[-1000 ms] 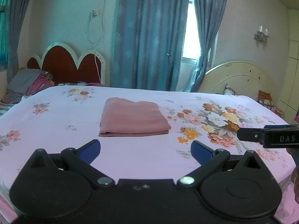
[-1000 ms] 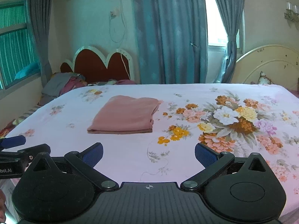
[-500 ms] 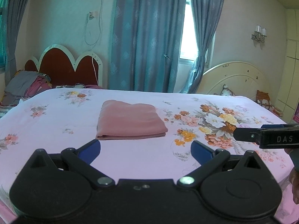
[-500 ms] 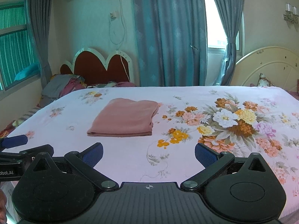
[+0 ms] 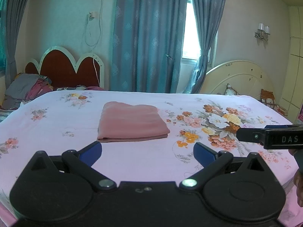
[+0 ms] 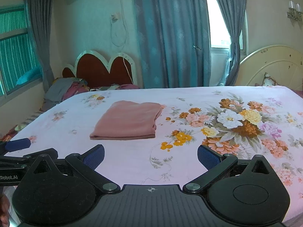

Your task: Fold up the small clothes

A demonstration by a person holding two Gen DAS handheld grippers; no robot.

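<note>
A pink garment (image 5: 131,122) lies folded in a neat flat rectangle on the floral bedsheet (image 5: 56,124); it also shows in the right wrist view (image 6: 128,121). My left gripper (image 5: 147,151) is open and empty, held near the bed's front edge, short of the garment. My right gripper (image 6: 150,156) is open and empty, also near the front edge. The right gripper shows at the right edge of the left wrist view (image 5: 269,136), and the left gripper shows at the left edge of the right wrist view (image 6: 17,145).
A pile of clothes (image 5: 28,90) lies at the far left by a red headboard (image 5: 64,70). Blue curtains (image 5: 149,37) hang behind the bed. A cream headboard (image 5: 238,79) and cushions (image 5: 267,96) stand at the far right.
Both grippers have pulled back and tilted up a little, so the folded garment sits lower and farther in both views. The garment itself has not moved.
</note>
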